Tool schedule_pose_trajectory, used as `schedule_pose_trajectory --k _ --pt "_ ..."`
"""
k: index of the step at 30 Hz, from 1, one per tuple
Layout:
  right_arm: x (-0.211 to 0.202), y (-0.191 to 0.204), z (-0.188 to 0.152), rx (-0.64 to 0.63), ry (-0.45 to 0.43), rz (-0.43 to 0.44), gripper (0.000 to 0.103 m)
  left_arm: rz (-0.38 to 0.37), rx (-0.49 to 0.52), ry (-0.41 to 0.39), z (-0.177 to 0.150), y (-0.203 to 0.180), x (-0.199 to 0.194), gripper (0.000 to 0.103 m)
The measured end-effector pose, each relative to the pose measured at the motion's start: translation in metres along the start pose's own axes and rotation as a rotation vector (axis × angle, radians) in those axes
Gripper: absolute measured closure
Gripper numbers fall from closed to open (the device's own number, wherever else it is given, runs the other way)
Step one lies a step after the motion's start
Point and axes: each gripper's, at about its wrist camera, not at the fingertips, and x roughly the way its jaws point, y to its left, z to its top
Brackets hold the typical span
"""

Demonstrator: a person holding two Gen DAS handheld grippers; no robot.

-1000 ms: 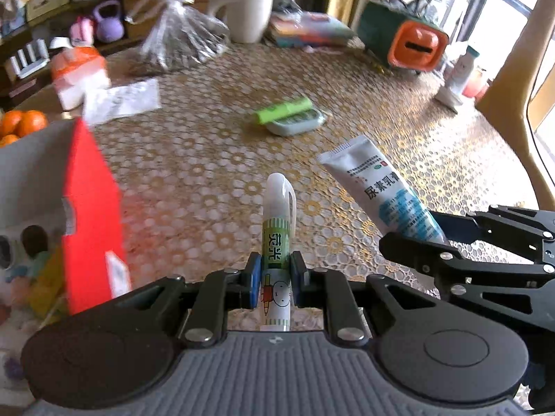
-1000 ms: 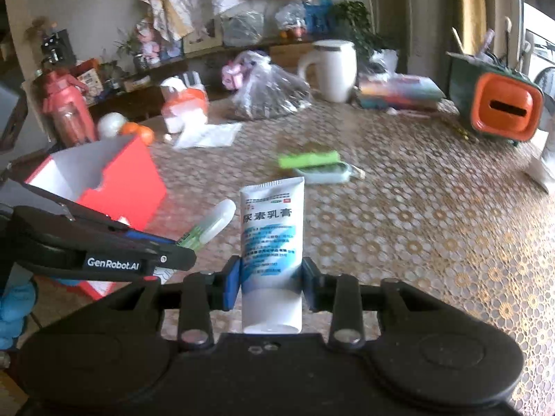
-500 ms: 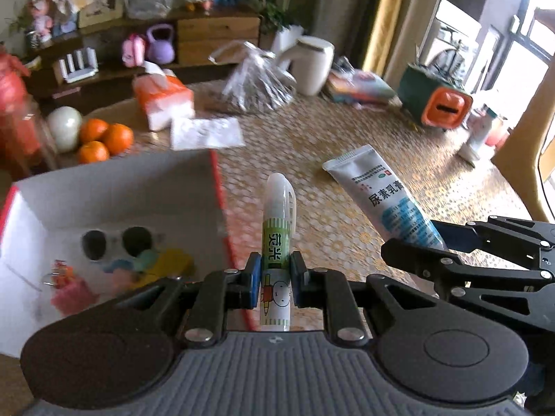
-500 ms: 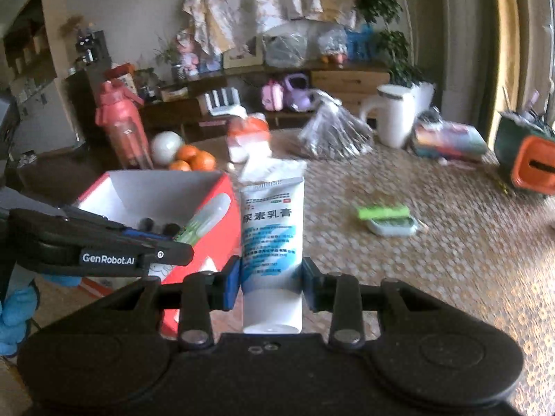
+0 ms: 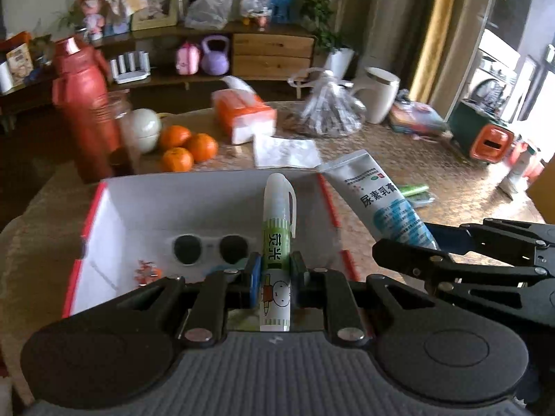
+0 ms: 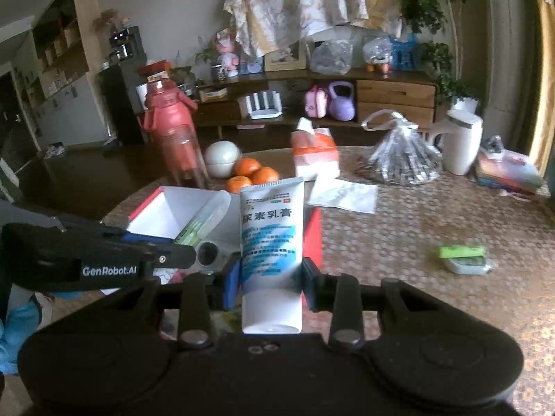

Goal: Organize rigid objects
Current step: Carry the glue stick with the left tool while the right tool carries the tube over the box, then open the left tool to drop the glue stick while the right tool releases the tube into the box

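Observation:
My left gripper point(image 5: 274, 275) is shut on a white and green highlighter pen point(image 5: 277, 235) that stands upright between the blue pads. It hangs over the open red box point(image 5: 104, 208) with white inside walls. White-framed sunglasses point(image 5: 208, 248) and small trinkets lie in the box. My right gripper point(image 6: 270, 282) is shut on a white and blue cream tube point(image 6: 272, 232), cap toward the camera, just right of the box point(image 6: 314, 235). In the left wrist view the tube point(image 5: 385, 204) and the right gripper point(image 5: 430, 242) show at the right.
Behind the box stand a red bottle point(image 5: 83, 114), three oranges point(image 5: 187, 145), a tissue pack point(image 5: 242, 114), a paper sheet point(image 5: 284, 150), a plastic bag point(image 5: 329, 111) and a white jug point(image 5: 380, 93). A green item on a small case point(image 6: 464, 258) lies on the patterned tablecloth at the right.
Both grippers have swung left and risen, each keeping its object. The red box has come from the left edge to directly under the pen, and its inside now shows.

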Motion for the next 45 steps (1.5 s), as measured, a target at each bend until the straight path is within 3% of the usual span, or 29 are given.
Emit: schedule_pose_trajectory --k 8,21,29,40,45 --pt "0.038 0.031 0.003 -0.039 0.053 0.021 0.068 0.079 -0.044 0.018 -0.004 0.043 0.009 0.086" --pt "0.100 0.066 -0.012 -0.165 0.178 -0.028 0.068 0.152 -0.081 0.109 -0.016 0.086 0.053 0.086" --pt "0.127 0.062 -0.026 -0.172 0.250 -0.054 0.067 0.132 -0.081 0.162 -0.026 0.088 0.074 0.086" --pt "0.132 0.063 -0.032 -0.186 0.268 -0.040 0.066 0.109 -0.081 0.232 -0.038 0.089 0.094 0.086" --pt "0.125 0.063 -0.031 -0.176 0.260 -0.018 0.058 0.110 -0.087 0.252 -0.041 0.088 0.097 0.086"
